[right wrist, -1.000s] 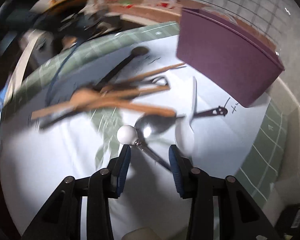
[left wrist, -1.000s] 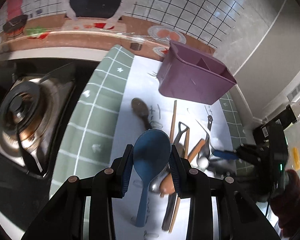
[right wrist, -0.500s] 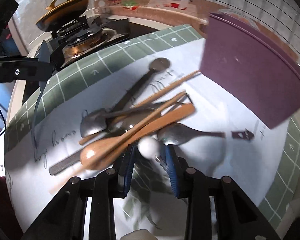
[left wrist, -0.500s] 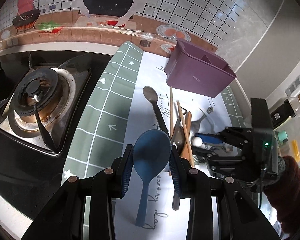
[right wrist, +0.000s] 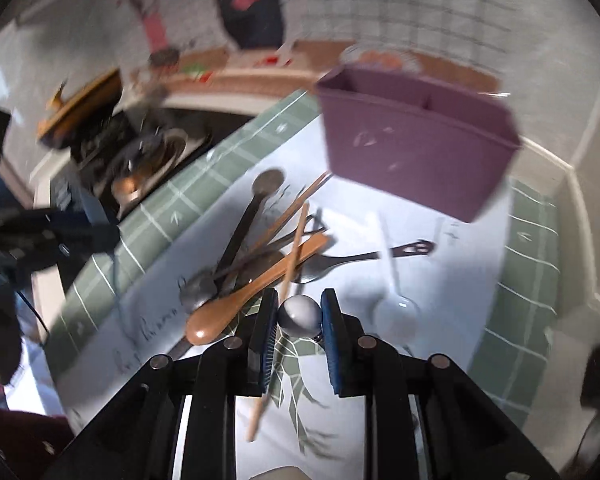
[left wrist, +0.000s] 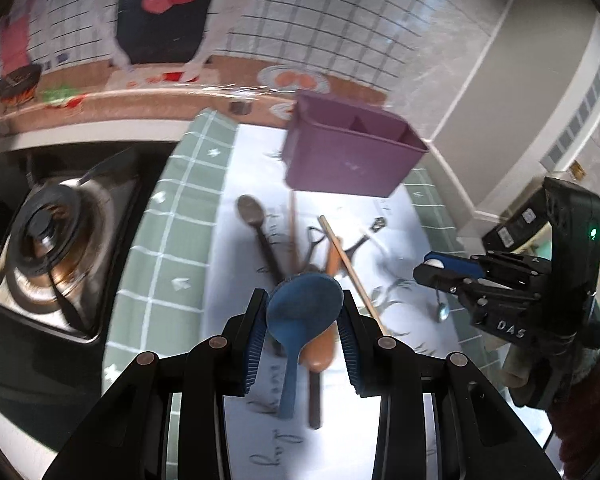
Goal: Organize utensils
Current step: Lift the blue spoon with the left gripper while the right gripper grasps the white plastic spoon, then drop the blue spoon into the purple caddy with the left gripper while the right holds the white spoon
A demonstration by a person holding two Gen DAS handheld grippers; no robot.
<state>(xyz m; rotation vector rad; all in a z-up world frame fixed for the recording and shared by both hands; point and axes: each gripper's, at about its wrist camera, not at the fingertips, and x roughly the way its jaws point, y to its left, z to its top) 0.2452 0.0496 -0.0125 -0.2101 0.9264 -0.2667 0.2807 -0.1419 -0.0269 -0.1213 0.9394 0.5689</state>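
Both your claws hold utensils above the bench; the purple caddy stands at twelve o'clock.

"DAS" is printed in white on your right claw (left wrist: 434, 270); the cursive black writing on the white mat (right wrist: 440, 264) is too blurred to read. The purple plastic divided caddy (left wrist: 350, 158) shows partitioned compartments, their contents not visible. Your left claw (left wrist: 302, 320) grips the blue plastic rice paddle (left wrist: 300, 316) by its bowl. Your right claw has just been closing and now clamps the white-ball end of a small metal spoon (right wrist: 300, 314). The wooden spoon (right wrist: 244, 300), chopsticks (right wrist: 292, 248) and white plastic spoon (right wrist: 396, 308) lie piled on the mat at eleven to one o'clock.
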